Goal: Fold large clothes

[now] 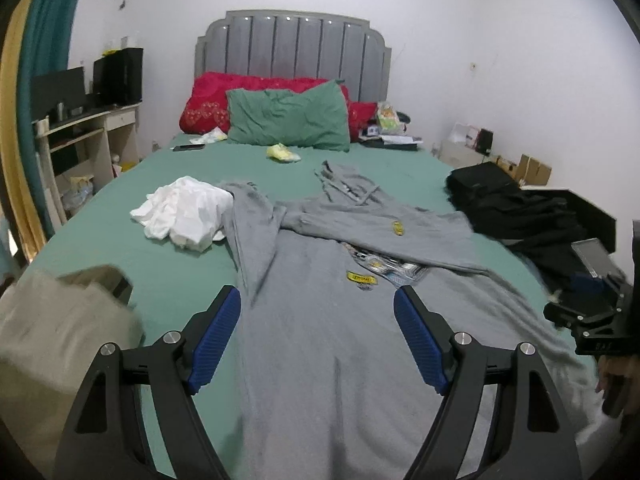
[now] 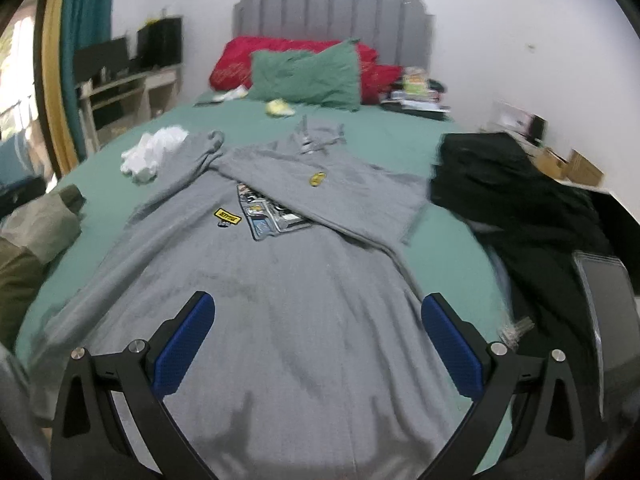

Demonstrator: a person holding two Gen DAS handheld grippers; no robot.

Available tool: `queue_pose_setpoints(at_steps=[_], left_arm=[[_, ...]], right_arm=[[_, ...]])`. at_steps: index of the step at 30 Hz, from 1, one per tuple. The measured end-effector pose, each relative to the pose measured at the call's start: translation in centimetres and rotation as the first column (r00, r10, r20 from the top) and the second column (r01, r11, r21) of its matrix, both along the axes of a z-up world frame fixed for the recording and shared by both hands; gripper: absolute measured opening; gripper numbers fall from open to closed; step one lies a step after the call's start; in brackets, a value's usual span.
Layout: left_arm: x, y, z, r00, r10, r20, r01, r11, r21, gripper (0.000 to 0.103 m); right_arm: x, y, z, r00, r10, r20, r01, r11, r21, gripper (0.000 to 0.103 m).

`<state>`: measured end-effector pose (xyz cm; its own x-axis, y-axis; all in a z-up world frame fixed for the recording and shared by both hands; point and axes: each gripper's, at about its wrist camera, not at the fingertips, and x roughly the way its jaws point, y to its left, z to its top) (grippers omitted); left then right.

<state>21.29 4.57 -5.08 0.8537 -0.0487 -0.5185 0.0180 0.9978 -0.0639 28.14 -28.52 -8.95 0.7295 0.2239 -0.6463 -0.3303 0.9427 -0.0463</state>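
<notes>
A large grey hoodie (image 1: 320, 320) lies front up on the green bed sheet (image 1: 180, 264), hood toward the pillows. Its right sleeve is folded across the chest, above a yellow patch (image 1: 360, 278). The left sleeve runs out toward a white garment (image 1: 184, 212). It also shows in the right wrist view (image 2: 280, 300). My left gripper (image 1: 318, 312) is open and empty, hovering over the hoodie's lower body. My right gripper (image 2: 318, 320) is open and empty, over the hem area. The right gripper's body shows at the left wrist view's right edge (image 1: 592, 320).
A black pile of clothes (image 2: 500, 184) lies on the bed's right side. A beige garment (image 1: 52, 340) sits at the near left. Green pillow (image 1: 288, 116) and red pillow (image 1: 208, 100) rest against the grey headboard. A desk (image 1: 88, 128) stands at the left.
</notes>
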Motion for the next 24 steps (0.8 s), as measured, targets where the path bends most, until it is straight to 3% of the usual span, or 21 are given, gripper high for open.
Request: queue_pose_setpoints(at_steps=[3, 5, 7, 9, 13, 18, 19, 20, 21, 22, 23, 24], left_arm=[[4.4, 1.7, -1.4, 1.0, 0.003, -0.009, -0.002, 1.0, 0.023, 0.082], [7.0, 3.4, -2.7, 0.999, 0.02, -0.027, -0.019, 1.0, 0.013, 0.08], [9.1, 5.5, -4.2, 0.997, 0.055, -0.05, -0.055, 0.998, -0.005, 0.077], [10.5, 7.5, -5.5, 0.99, 0.083, -0.11, -0.086, 0.996, -0.022, 0.074], [12.3, 10.4, -5.6, 0.979, 0.161, -0.127, -0.158, 0.987, 0.035, 0.074], [13.9, 14.5, -5.8, 0.955, 0.23, -0.189, -0.243, 0.969, -0.05, 0.074], [14.1, 15.1, -5.9, 0.95, 0.231, -0.21, -0.25, 0.966, -0.066, 0.074], [14.3, 15.5, -6.0, 0.949, 0.229, -0.218, -0.25, 0.966, -0.072, 0.074], [14.4, 15.7, -6.1, 0.947, 0.234, -0.222, -0.254, 0.965, -0.069, 0.074], [14.5, 16.1, -6.1, 0.942, 0.246, -0.228, -0.267, 0.962, -0.066, 0.074], [14.6, 16.4, -6.1, 0.941, 0.249, -0.23, -0.272, 0.959, -0.073, 0.074], [14.4, 16.6, -5.9, 0.942, 0.245, -0.231, -0.273, 0.958, -0.094, 0.074]], right_arm=[[5.4, 2.9, -1.4, 0.998, 0.063, -0.021, -0.063, 0.998, 0.002, 0.099], [9.1, 5.6, -2.3, 0.994, 0.108, -0.035, -0.108, 0.994, -0.007, 0.087], [12.9, 8.9, -3.5, 0.988, 0.144, -0.046, -0.146, 0.989, -0.03, 0.085], [16.7, 12.5, -4.5, 0.981, 0.182, -0.074, -0.184, 0.983, -0.025, 0.079], [22.2, 19.1, -6.1, 0.971, 0.232, -0.065, -0.236, 0.97, -0.057, 0.073], [28.1, 25.6, -9.0, 0.958, 0.256, -0.128, -0.264, 0.963, -0.052, 0.073], [29.4, 26.5, -9.8, 0.959, 0.246, -0.144, -0.257, 0.965, -0.062, 0.068], [30.5, 27.0, -10.6, 0.957, 0.237, -0.165, -0.251, 0.966, -0.066, 0.046], [31.6, 27.3, -11.5, 0.948, 0.24, -0.209, -0.258, 0.964, -0.062, 0.044], [32.1, 27.0, -11.5, 0.944, 0.253, -0.211, -0.263, 0.964, -0.024, 0.031], [32.3, 26.7, -11.3, 0.946, 0.245, -0.21, -0.255, 0.967, -0.02, 0.007], [32.4, 26.2, -10.6, 0.952, 0.234, -0.199, -0.244, 0.969, -0.027, 0.006]])
